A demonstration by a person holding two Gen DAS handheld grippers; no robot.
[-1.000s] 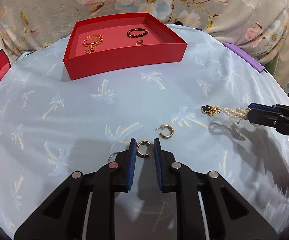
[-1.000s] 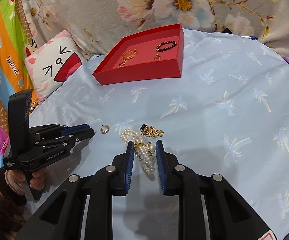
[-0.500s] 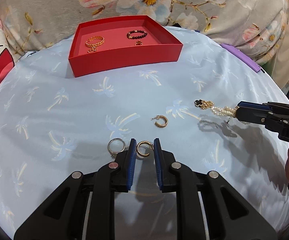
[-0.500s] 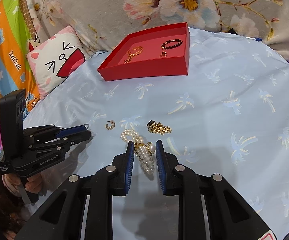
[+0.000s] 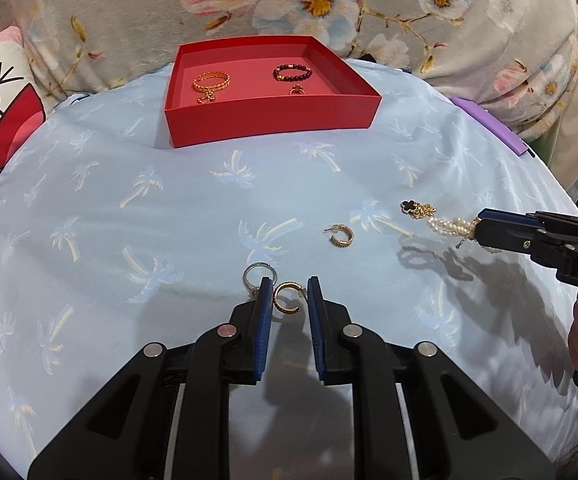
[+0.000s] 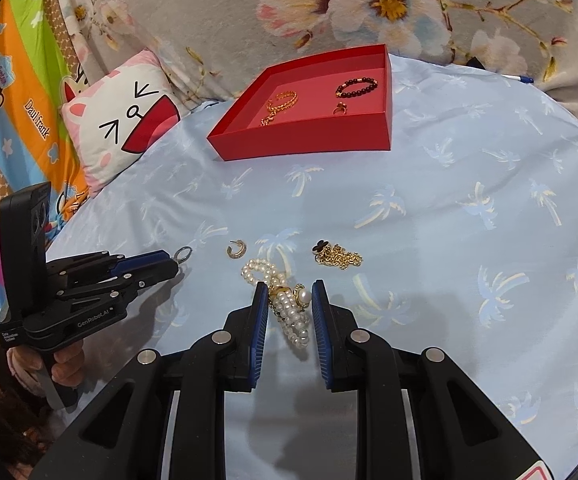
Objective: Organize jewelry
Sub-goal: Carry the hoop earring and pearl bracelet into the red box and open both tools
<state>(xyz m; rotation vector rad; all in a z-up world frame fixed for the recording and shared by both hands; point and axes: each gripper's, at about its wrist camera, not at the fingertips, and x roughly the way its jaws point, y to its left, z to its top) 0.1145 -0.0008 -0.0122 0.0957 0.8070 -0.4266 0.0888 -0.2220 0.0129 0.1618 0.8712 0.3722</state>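
Down on the pale blue palm-print cloth [image 5: 193, 216], a gold hoop earring [image 5: 286, 303] sat between the slightly parted blue pads of the left gripper [image 5: 288, 300], touching its left pad only. Similarly, the right gripper [image 6: 289, 309] straddled a pearl bracelet [image 6: 285, 300] with jaws apart, not clamping. Farther back stood the red tray [image 5: 273, 118] holding a gold chain bracelet [image 5: 211, 81] and dark beaded bracelet [image 5: 292, 73].

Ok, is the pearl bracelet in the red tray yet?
No, the pearl bracelet lies on the blue cloth between the right gripper fingers, outside the red tray.
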